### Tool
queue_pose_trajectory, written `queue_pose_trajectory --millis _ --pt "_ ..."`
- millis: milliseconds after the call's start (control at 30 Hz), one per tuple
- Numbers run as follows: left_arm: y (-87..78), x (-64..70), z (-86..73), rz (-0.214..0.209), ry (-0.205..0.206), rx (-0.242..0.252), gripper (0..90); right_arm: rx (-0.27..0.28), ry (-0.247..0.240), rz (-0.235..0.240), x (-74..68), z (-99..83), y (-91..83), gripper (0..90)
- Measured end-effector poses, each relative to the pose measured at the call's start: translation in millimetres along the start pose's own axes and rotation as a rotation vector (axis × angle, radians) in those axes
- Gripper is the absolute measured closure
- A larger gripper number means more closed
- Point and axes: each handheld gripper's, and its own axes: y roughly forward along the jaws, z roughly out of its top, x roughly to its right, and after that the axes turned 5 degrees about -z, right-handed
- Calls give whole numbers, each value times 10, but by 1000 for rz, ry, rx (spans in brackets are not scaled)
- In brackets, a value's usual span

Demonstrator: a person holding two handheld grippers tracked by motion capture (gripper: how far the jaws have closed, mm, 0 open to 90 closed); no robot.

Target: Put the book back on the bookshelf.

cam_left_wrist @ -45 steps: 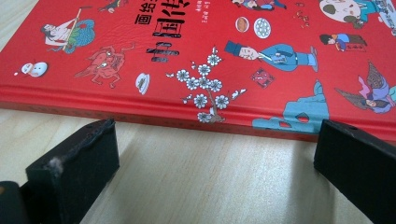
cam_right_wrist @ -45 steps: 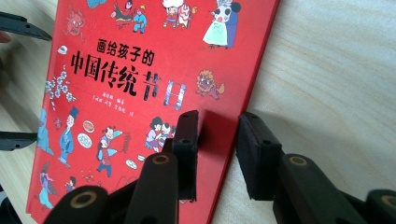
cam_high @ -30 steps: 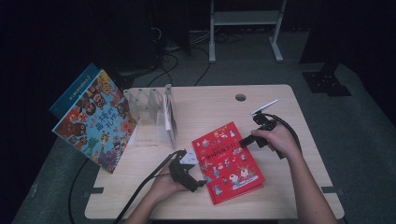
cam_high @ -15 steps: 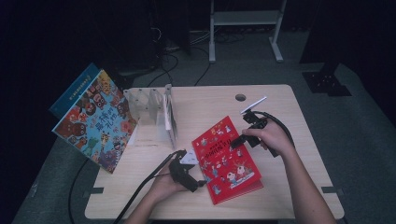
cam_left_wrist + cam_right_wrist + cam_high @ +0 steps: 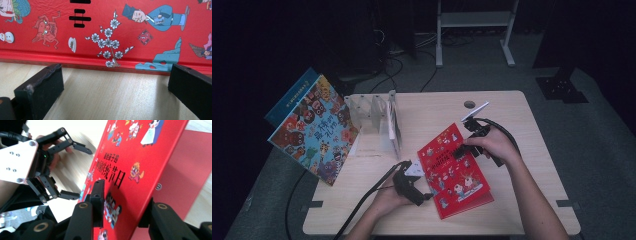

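A red picture book [image 5: 457, 180] lies on the wooden table [image 5: 512, 115], its front cover tilted up off the pages. My right gripper [image 5: 460, 151] is shut on the cover's edge; in the right gripper view one jaw presses the printed face of the red picture book [image 5: 140, 162] and the other sits behind it, with my right gripper [image 5: 122, 202] clamped across. My left gripper [image 5: 423, 194] rests open at the book's left side. In the left gripper view the left gripper [image 5: 115, 92] has bare table between its jaws, just short of the book's spine [image 5: 105, 61].
A clear plastic book rack [image 5: 372, 112] stands at the table's back left. A large colourful picture book [image 5: 314, 130] leans at the left edge with a blue book [image 5: 287, 100] behind it. A cable hole [image 5: 469, 104] lies behind the right hand.
My right gripper has moved left with the cover's edge in it, and the cover has tilted up from flat. The left gripper has stayed put.
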Motion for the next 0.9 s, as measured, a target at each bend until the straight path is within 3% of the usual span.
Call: queue_pose_trajectory --millis 67,167,333,400,467,800,900 --pt "1 1 0 0 -1 1 0 -24 -17 3 -17 -2 -13 618" --pt "-2 -2 0 0 3 -3 0 -31 -36 21 -34 1 -32 686" --pt "-1 -2 0 1 2 -1 0 -16 6 53 -21 15 -47 743" --pt "-2 -3 1 2 4 -3 0 -5 26 87 -27 21 -59 779" --pt "-1 -2 0 0 1 -2 0 5 22 100 -54 27 -74 797" --pt "-13 -15 -3 7 1 -6 0 20 37 88 -145 33 -128 845" --pt "-36 -50 -17 -2 -29 11 0 41 46 81 -172 11 -165 860"
